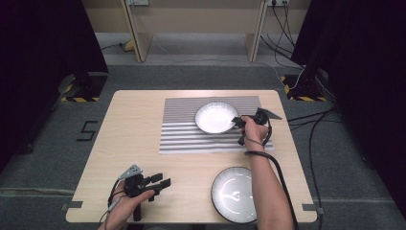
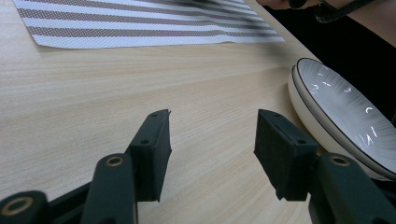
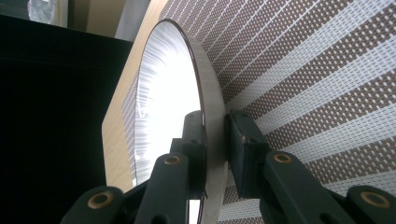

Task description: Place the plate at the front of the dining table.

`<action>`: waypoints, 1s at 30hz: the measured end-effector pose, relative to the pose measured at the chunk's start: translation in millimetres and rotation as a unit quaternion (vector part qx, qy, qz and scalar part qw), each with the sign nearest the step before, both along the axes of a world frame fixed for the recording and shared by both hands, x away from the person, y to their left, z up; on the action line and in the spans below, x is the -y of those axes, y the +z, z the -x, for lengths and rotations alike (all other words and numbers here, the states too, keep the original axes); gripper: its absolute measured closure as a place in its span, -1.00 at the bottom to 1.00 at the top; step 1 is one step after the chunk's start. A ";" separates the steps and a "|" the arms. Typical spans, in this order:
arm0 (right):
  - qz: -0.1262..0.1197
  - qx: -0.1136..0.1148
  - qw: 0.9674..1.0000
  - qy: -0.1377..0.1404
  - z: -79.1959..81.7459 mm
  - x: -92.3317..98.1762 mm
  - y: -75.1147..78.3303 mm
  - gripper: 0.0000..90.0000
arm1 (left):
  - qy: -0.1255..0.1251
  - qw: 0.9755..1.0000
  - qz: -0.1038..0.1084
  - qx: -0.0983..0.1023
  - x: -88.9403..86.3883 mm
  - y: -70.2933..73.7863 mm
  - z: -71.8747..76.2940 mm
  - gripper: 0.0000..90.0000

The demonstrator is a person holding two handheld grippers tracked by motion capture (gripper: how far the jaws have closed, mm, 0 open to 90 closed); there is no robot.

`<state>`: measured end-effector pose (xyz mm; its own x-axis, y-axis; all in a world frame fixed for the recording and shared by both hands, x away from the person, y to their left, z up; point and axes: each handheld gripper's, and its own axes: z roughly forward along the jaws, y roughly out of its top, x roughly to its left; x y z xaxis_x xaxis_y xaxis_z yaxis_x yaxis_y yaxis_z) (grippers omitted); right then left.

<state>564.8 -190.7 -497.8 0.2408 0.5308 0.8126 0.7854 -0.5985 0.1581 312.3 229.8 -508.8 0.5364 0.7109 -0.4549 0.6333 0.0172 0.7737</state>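
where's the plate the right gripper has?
In the high view, the plate sits on the striped placemat at the table's far right, its right rim between the right gripper fingers.

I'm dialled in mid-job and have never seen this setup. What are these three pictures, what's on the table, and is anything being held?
A person works at a wooden table with a hand-held two-jaw gripper in each hand. One picture looks down from above; the other two come from cameras riding on the grippers. A striped placemat carries a white plate. The right gripper has its jaws clamped on that plate's rim, seen edge-on in its own view. A second plate sits on bare wood near the front edge. The left gripper rests open over the wood, holding nothing.
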 end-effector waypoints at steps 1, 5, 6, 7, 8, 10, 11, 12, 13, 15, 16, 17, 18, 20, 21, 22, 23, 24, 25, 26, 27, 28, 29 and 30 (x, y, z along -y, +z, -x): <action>0.001 0.000 1.000 0.000 0.2 -0.1 -0.5 0.72 | 0.000 1.000 0.000 0.000 -0.1 0.0 0.0 0.00; 0.006 0.002 1.000 0.001 0.2 -0.5 -0.6 0.73 | 0.000 1.000 -0.001 -0.001 -0.3 -0.4 0.0 0.00; 0.007 0.002 1.000 0.001 0.2 -0.5 -0.7 0.73 | 0.000 1.000 -0.001 -0.001 -0.2 -0.4 0.0 0.00; 0.010 0.003 1.000 0.001 0.2 -0.5 -1.2 0.74 | -0.001 1.000 0.000 -0.001 0.0 -0.3 0.0 0.00; 0.009 0.003 1.000 -0.001 0.3 -0.7 -1.5 0.74 | -0.001 1.000 -0.001 0.000 0.0 -0.2 0.0 0.00; 0.013 0.001 1.000 0.002 0.6 -0.5 -2.5 0.75 | 0.000 1.000 0.000 0.000 -0.1 -0.2 0.1 0.00; 0.013 -0.002 1.000 0.001 0.8 -0.4 -3.2 0.75 | 0.000 1.000 -0.001 0.000 -0.2 -0.3 0.0 0.00; 0.010 -0.004 1.000 -0.001 1.0 -0.2 -3.7 0.74 | 0.000 1.000 -0.001 0.000 -0.2 -0.3 0.0 0.00; 0.010 -0.004 1.000 -0.001 1.0 -0.2 -3.7 0.74 | 0.000 1.000 -0.001 0.000 -0.2 -0.4 0.0 0.00; 0.011 -0.002 1.000 -0.001 1.3 -0.4 -3.4 0.72 | -0.001 1.000 -0.001 0.000 0.1 -0.4 0.0 0.00; 0.012 -0.002 1.000 -0.002 1.3 -0.4 -3.2 0.70 | -0.001 1.000 -0.001 0.000 0.2 -0.4 0.0 0.00; 0.016 -0.004 1.000 0.000 1.2 -0.3 -2.3 0.67 | -0.001 1.000 -0.001 0.001 0.4 -0.4 0.0 0.00; 0.021 -0.004 1.000 -0.001 1.1 -0.5 -1.9 0.64 | -0.001 1.000 -0.001 0.001 0.4 -0.3 0.0 0.00; 0.025 -0.004 1.000 0.001 1.1 -0.4 -1.7 0.61 | -0.001 1.000 -0.001 0.000 0.4 -0.4 0.0 0.00; 0.032 -0.004 0.999 0.003 1.4 0.1 -1.6 0.59 | -0.001 1.000 -0.002 0.001 0.3 -0.4 -0.1 0.00; 0.046 -0.005 0.999 0.001 2.0 0.9 -1.3 0.58 | -0.001 1.000 -0.001 0.000 0.3 -0.4 0.0 0.00; 0.035 -0.003 0.999 -0.004 2.8 2.5 -1.4 0.50 | -0.001 1.000 -0.002 0.001 0.3 -0.4 0.0 0.00; 0.035 -0.002 0.999 -0.007 3.5 3.0 -0.7 0.49 | -0.001 1.000 -0.002 0.001 0.5 -0.4 0.0 0.00; 0.034 0.000 0.999 -0.009 4.0 3.0 0.3 0.47 | -0.001 1.000 -0.002 0.000 0.7 -0.5 -0.1 0.00; 0.034 0.000 0.999 -0.009 4.0 3.0 0.3 0.47 | -0.001 1.000 -0.002 0.000 0.7 -0.5 -0.1 0.00; 0.051 0.005 0.999 -0.007 4.9 3.7 3.0 0.39 | -0.002 1.000 -0.003 0.000 1.0 -0.6 0.0 0.00; 0.051 0.005 0.999 -0.007 4.9 3.7 3.0 0.39 | -0.002 1.000 -0.003 0.000 1.0 -0.6 0.0 0.00; 0.049 0.011 0.999 -0.010 5.6 5.5 4.5 0.33 | -0.002 1.000 -0.002 0.001 1.0 -0.5 0.4 0.00; 0.049 0.011 0.999 -0.010 5.6 5.5 4.5 0.33 | -0.002 1.000 -0.002 0.001 1.0 -0.5 0.4 0.00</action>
